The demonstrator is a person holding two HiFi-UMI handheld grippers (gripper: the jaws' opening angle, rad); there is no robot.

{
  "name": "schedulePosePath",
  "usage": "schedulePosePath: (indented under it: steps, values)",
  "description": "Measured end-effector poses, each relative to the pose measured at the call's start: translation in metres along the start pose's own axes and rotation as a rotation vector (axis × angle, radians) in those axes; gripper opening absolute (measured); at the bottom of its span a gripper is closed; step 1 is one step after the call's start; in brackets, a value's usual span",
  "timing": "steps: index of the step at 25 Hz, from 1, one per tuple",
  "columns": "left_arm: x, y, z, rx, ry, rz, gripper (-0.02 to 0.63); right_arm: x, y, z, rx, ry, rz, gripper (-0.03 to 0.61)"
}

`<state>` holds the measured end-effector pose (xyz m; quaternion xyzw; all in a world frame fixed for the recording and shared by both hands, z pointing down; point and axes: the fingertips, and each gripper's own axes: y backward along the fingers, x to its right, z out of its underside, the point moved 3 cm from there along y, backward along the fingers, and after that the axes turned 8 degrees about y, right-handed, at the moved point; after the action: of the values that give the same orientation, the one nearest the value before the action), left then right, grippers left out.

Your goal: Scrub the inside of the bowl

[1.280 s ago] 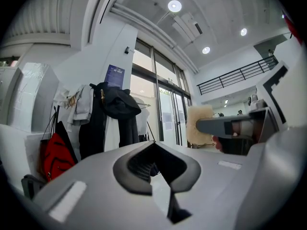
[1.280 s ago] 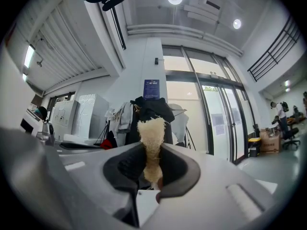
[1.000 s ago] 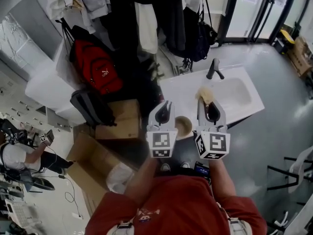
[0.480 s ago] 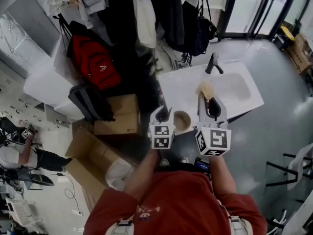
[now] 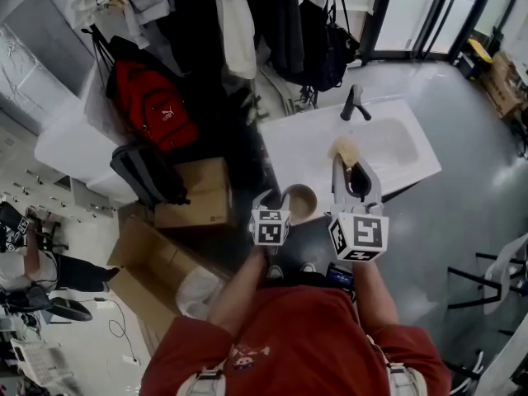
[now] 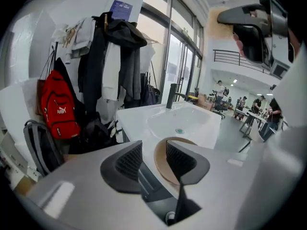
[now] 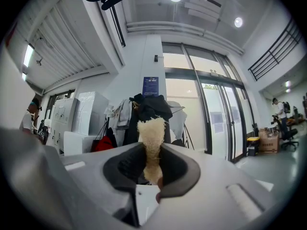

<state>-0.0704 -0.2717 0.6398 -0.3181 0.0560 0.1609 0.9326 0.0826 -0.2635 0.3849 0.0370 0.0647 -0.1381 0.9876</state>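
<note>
A tan bowl (image 5: 299,200) sits on the near left corner of the white sink counter (image 5: 285,151). My left gripper (image 5: 266,200) is at the bowl's left side, its jaws opening. In the left gripper view the bowl (image 6: 160,159) lies just beyond the spread jaws of the left gripper (image 6: 153,147), and neither pad presses on it. My right gripper (image 5: 356,172) hovers right of the bowl, shut on a pale yellow scrub sponge (image 5: 346,151). In the right gripper view the sponge (image 7: 152,133) sticks up out of the right gripper (image 7: 152,159).
The basin (image 5: 396,151) and a dark faucet (image 5: 353,104) lie beyond the bowl. A red backpack (image 5: 157,110), a black bag (image 5: 148,176) and cardboard boxes (image 5: 194,196) crowd the floor at the left. Coats (image 5: 247,23) hang behind the counter.
My left gripper's jaws have spread and it has drawn back from the bowl's rim toward me. The bowl stays on the counter. The right gripper still holds the sponge.
</note>
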Motion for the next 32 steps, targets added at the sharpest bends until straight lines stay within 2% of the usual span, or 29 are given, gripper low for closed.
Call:
schedulePosePath:
  steps: [3,12,16,18,22,32]
  values:
    - [-0.001,-0.006,0.014,-0.046,0.050,0.013,0.169,0.002,0.002,0.003,-0.006,0.003,0.007,0.072]
    - [0.005,-0.022,0.039,-0.130,0.120,0.038,0.169,0.007,0.007,0.006,-0.014,0.012,0.021,0.072]
    - [0.006,-0.025,0.046,-0.155,0.125,0.034,0.153,0.007,0.008,0.010,-0.020,0.014,0.024,0.072]
    - [0.006,-0.027,0.052,-0.166,0.137,0.020,0.126,0.008,0.008,0.011,-0.021,0.015,0.023,0.072]
    - [0.002,-0.028,0.058,-0.174,0.165,-0.010,0.066,0.009,0.008,0.010,-0.021,0.016,0.026,0.072]
    - [0.003,-0.027,0.047,-0.159,0.176,-0.001,0.040,0.011,0.005,0.012,-0.026,0.013,0.028,0.072]
